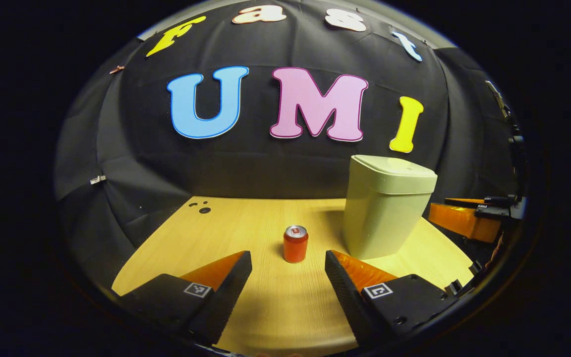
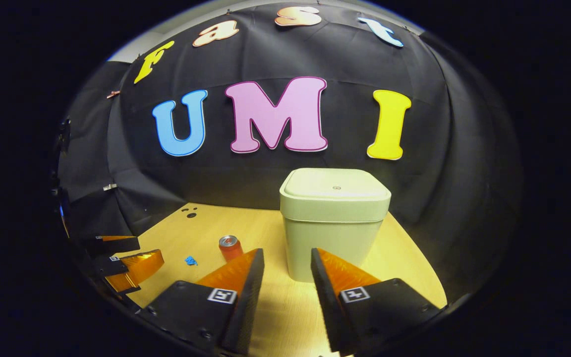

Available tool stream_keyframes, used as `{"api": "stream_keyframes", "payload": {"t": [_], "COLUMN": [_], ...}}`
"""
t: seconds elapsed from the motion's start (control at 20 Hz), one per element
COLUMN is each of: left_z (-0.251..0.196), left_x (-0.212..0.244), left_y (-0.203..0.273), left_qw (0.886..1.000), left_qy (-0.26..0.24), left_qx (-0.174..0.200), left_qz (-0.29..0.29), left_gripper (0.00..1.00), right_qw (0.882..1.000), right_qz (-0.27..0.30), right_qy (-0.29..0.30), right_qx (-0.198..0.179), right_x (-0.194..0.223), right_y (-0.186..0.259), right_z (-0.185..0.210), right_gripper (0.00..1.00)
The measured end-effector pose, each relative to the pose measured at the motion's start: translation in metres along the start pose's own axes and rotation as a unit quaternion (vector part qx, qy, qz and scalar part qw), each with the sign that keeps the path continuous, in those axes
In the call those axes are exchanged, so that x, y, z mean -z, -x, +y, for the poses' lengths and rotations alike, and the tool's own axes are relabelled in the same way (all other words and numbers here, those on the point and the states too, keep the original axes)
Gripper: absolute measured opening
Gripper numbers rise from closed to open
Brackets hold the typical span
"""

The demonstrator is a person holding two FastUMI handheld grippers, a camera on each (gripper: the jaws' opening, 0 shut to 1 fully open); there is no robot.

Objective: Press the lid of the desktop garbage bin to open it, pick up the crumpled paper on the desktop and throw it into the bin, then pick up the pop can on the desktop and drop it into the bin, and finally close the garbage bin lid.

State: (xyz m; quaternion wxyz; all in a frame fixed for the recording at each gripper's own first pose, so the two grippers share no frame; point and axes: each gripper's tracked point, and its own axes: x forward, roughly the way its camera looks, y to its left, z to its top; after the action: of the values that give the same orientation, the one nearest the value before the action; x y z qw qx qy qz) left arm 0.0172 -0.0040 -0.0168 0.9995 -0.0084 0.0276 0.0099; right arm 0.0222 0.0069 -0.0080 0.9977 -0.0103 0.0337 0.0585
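On the desktop (image 1: 275, 307), upright pop can (image 1: 295, 243), closed garbage bin (image 2: 334, 220)

The left hand-held gripper (image 1: 288, 265) is held low over the near edge of the table, its two fingers spread wide apart with nothing between them, pointing toward the far edge. The right hand-held gripper (image 2: 287, 267) is likewise low over the near edge, fingers parted and gripping nothing, aimed the same way. In the left gripper view the right hand-held gripper (image 1: 469, 212) shows at the table's right edge; in the right gripper view the left hand-held gripper (image 2: 127, 255) shows at the left edge, fingers apart.
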Motion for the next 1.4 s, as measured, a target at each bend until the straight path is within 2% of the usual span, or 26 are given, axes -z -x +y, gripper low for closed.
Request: {"api": "stream_keyframes", "payload": {"t": [0.1, 0.15, 0.2, 0.25, 0.3, 0.35, 0.45, 0.55, 0.6, 0.75, 1.15, 1.4], "left_z": [0.001, 0.0, -0.001, -0.001, -0.002, -0.002, -0.003, -0.002, -0.002, -0.001, -0.006, -0.007], "left_x": [0.001, 0.003, 0.004, 0.004, 0.004, 0.005, 0.005, 0.008, 0.008, 0.011, 0.015, 0.015], "left_y": [0.0, 0.0, 0.0, 0.001, 0.001, 0.001, 0.002, 0.001, 0.002, 0.003, 0.001, 0.001], "left_qw": [1.0, 1.0, 1.0, 1.0, 1.0, 1.0, 1.0, 1.0, 1.0, 1.0, 1.0, 1.0], "left_qy": [0.002, 0.003, 0.003, 0.003, 0.002, 0.001, 0.001, 0.002, 0.004, 0.005, 0.002, -0.005], "left_qx": [-0.001, -0.001, -0.001, 0.0, 0.0, 0.0, 0.0, -0.001, 0.0, -0.005, -0.002, -0.002], "left_qz": [0.0, 0.001, 0.003, 0.004, 0.004, 0.004, 0.004, 0.008, 0.01, 0.012, 0.018, 0.021], "left_gripper": [0.96, 0.96, 0.96, 0.96, 0.96, 0.96, 0.96, 0.96, 0.96, 0.96, 0.96, 0.96], "right_qw": [1.0, 1.0, 1.0, 1.0, 1.0, 1.0, 1.0, 0.999, 0.998, 0.997, 0.997, 0.999], "right_qz": [0.0, 0.005, 0.008, 0.01, 0.017, 0.02, 0.024, 0.037, 0.048, 0.053, 0.04, 0.0], "right_qy": [0.004, 0.003, 0.002, -0.001, -0.003, -0.008, -0.011, -0.024, -0.032, -0.038, -0.027, 0.007], "right_qx": [0.007, 0.007, 0.013, 0.013, 0.018, 0.014, 0.015, -0.006, -0.019, -0.047, -0.056, -0.045], "right_x": [0.0, 0.001, 0.004, 0.006, 0.01, 0.012, 0.014, 0.021, 0.028, 0.03, 0.004, -0.038], "right_y": [0.0, 0.0, -0.004, -0.003, -0.004, -0.006, 0.001, 0.002, 0.002, 0.005, -0.003, -0.017], "right_z": [-0.004, -0.005, -0.008, -0.009, -0.011, -0.011, -0.012, -0.007, -0.001, 0.007, 0.003, -0.012], "right_gripper": [0.45, 0.43, 0.46, 0.24, 0.09, 0.05, 0.06, 0.1, 0.05, 0.05, 0.05, 0.05]}}
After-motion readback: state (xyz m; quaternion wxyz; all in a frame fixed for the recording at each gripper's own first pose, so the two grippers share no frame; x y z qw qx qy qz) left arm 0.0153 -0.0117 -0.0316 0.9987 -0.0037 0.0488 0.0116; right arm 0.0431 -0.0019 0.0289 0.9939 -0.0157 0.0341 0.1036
